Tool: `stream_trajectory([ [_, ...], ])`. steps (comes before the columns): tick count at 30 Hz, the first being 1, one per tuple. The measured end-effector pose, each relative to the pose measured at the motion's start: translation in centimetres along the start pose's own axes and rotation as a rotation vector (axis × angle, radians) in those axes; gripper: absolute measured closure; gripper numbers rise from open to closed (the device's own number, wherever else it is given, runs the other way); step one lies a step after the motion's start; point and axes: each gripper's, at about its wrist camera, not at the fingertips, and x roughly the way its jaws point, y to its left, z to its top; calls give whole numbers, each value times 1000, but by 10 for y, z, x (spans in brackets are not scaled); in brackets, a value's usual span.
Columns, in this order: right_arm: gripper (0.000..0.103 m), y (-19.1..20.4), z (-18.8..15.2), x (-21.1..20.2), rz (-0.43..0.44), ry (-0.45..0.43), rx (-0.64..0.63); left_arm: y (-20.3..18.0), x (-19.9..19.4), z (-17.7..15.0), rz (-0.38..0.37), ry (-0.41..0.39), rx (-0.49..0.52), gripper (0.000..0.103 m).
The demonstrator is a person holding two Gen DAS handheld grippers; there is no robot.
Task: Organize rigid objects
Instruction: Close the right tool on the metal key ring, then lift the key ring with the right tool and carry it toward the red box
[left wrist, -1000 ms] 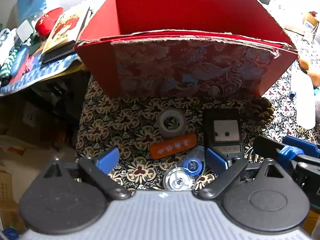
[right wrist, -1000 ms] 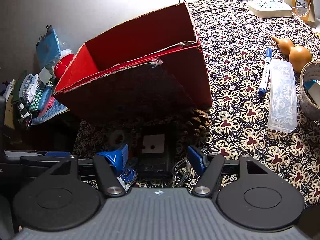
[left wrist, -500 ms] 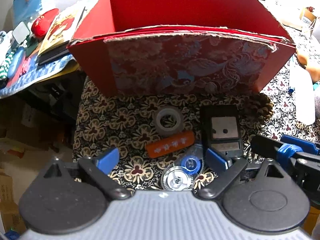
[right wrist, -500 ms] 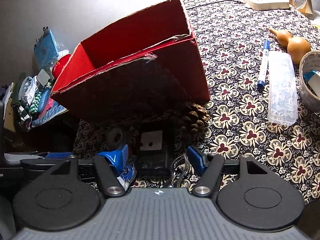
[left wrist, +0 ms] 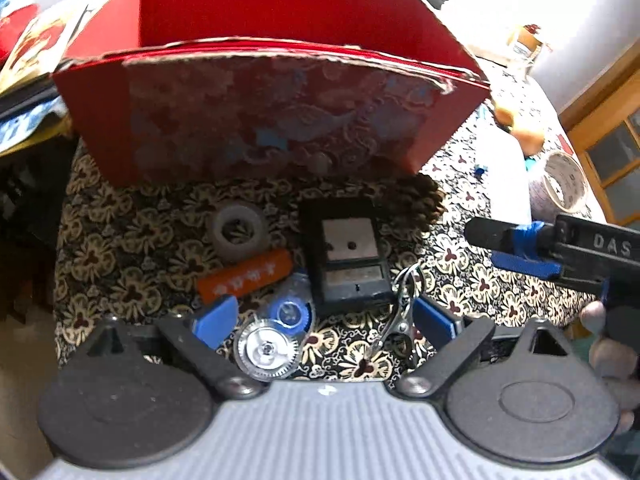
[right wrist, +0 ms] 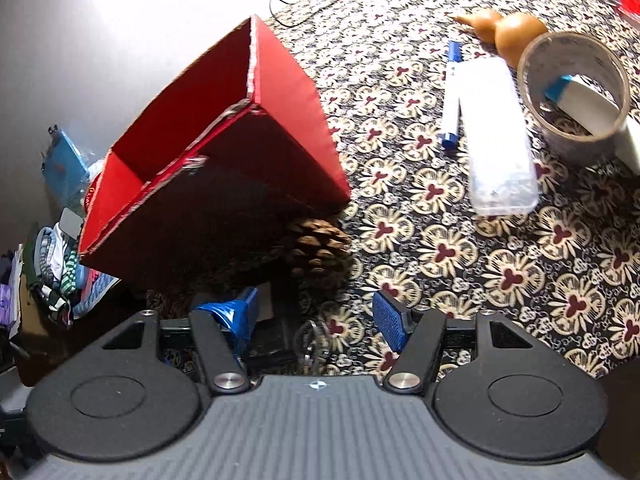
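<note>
While we hold the left gripper (left wrist: 324, 320) pointed steeply down over the flower-patterned worktop (left wrist: 132, 256), its blue pads stand wide apart and grip nothing. Between them lie a clear correction-tape dispenser (left wrist: 276, 336) with a blue wheel and a metal clip (left wrist: 400, 308), neither one pressed by a pad. Just past these we see an orange bar (left wrist: 244, 276), a grey tape ring (left wrist: 239, 232) and a black box with a white label (left wrist: 346, 256), all close together on the cloth. A pine cone (left wrist: 420, 200) sits beside the black box, tucked against the base of the red cardboard box (left wrist: 260, 120), which stands open-topped behind the group. Our right gripper (right wrist: 320, 320) also hangs with its jaws spread; they have just been closing a little, with nothing caught between the pads. In its view the pine cone (right wrist: 316, 252) lies just ahead, touching the red box (right wrist: 224, 168). Farther to the right on the worktop (right wrist: 520, 272) rest a clear plastic case (right wrist: 496, 140), a blue-capped marker (right wrist: 450, 100) beside it, a wide tape roll (right wrist: 576, 92) and a gourd (right wrist: 508, 28).
</note>
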Motion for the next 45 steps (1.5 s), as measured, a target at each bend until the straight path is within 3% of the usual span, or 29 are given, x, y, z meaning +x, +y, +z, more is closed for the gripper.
stream_trajectory([
  [8,64,-5,-4,13,65,74,-11,-24,3,-5,-102,0,175,9],
  [13,67,-10,-7,24,93,132,12,-30,11,-9,-143,16,205,12],
  [15,67,-13,-9,27,100,145,19,-33,20,-11,-144,25,215,17],
  [17,68,-14,-11,30,107,154,20,-37,26,-13,-155,36,230,39],
  [24,77,-21,-13,39,135,174,31,-40,45,-17,-144,58,224,46],
  [29,83,-21,-13,43,144,168,9,-41,59,-18,-145,97,212,74],
  [32,85,-23,-12,43,153,168,16,-40,61,-17,-137,88,197,79],
  [40,80,-23,-14,40,173,186,-26,-38,62,-16,-142,73,183,79],
  [45,88,-24,-14,43,196,212,-25,-41,62,-15,-149,73,200,80],
])
